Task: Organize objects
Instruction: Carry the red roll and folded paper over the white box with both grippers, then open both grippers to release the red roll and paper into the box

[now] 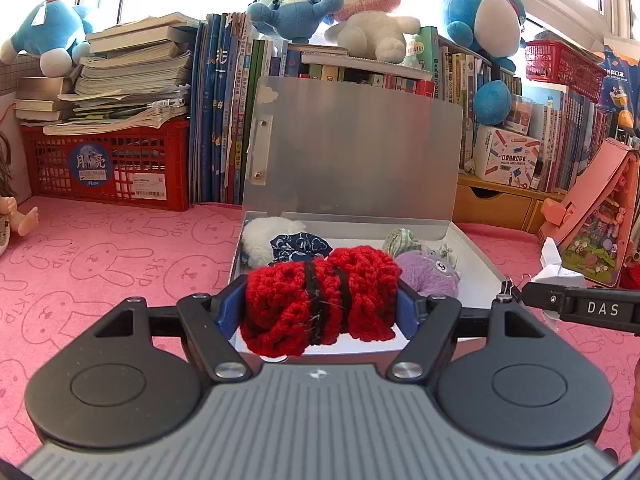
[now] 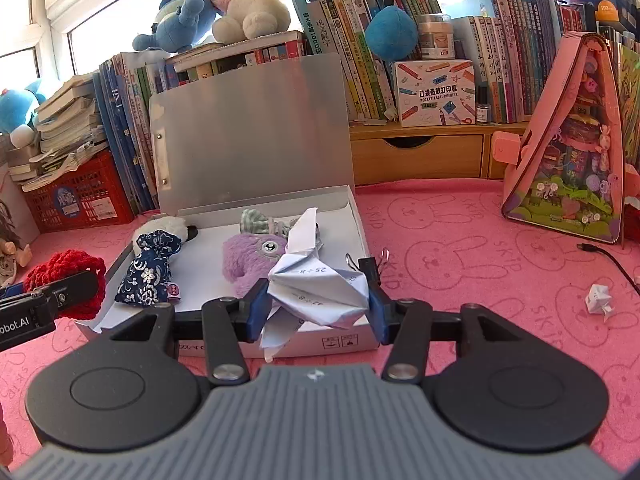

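Pink mat (image 2: pixel 460 240); white box (image 2: pixel 360 216) open; fingers (image 1: pixel 230 312) clamp red knit (image 1: pixel 320 304).

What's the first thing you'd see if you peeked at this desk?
The bright red crochet bundle squeezed in the left gripper, right at the near edge of the open white box. Then the folded paper figure pinched in the right gripper, with a fuzzy purple monster plush lying in the box behind it.
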`<move>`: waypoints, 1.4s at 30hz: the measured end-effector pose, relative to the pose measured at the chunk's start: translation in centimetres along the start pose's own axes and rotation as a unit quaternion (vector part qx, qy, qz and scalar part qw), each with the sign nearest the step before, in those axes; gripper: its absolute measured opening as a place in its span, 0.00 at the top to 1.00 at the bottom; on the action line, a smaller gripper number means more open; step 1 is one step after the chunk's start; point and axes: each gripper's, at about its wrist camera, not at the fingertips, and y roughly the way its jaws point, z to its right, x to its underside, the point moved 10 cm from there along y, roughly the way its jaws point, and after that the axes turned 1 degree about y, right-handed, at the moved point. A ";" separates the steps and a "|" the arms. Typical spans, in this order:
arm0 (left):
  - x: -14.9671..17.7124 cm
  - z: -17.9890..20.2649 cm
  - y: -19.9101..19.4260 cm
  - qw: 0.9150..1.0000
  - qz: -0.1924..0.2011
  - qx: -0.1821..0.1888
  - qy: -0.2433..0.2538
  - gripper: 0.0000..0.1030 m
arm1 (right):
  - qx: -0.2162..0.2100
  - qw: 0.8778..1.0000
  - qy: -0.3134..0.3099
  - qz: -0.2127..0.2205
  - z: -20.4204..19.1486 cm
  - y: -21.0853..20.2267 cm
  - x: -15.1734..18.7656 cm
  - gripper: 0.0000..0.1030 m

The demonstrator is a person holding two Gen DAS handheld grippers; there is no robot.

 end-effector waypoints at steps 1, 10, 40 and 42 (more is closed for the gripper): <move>0.0 0.0 0.8 1.000 -0.007 0.005 0.002 0.26 | -0.006 1.000 0.001 -0.009 -0.2 0.6 -0.1 0.47; 1.5 -0.8 5.9 0.999 -0.052 0.009 0.002 0.26 | -0.040 0.998 0.004 -0.049 -2.2 4.5 0.5 0.47; 0.8 -2.0 13.1 0.996 -0.066 -0.049 0.038 0.22 | -0.026 0.995 0.037 -0.091 -2.2 11.8 -0.2 0.36; 0.9 -1.7 12.7 0.996 -0.063 -0.047 0.051 0.21 | -0.028 0.995 0.042 -0.090 -2.0 11.5 -0.1 0.33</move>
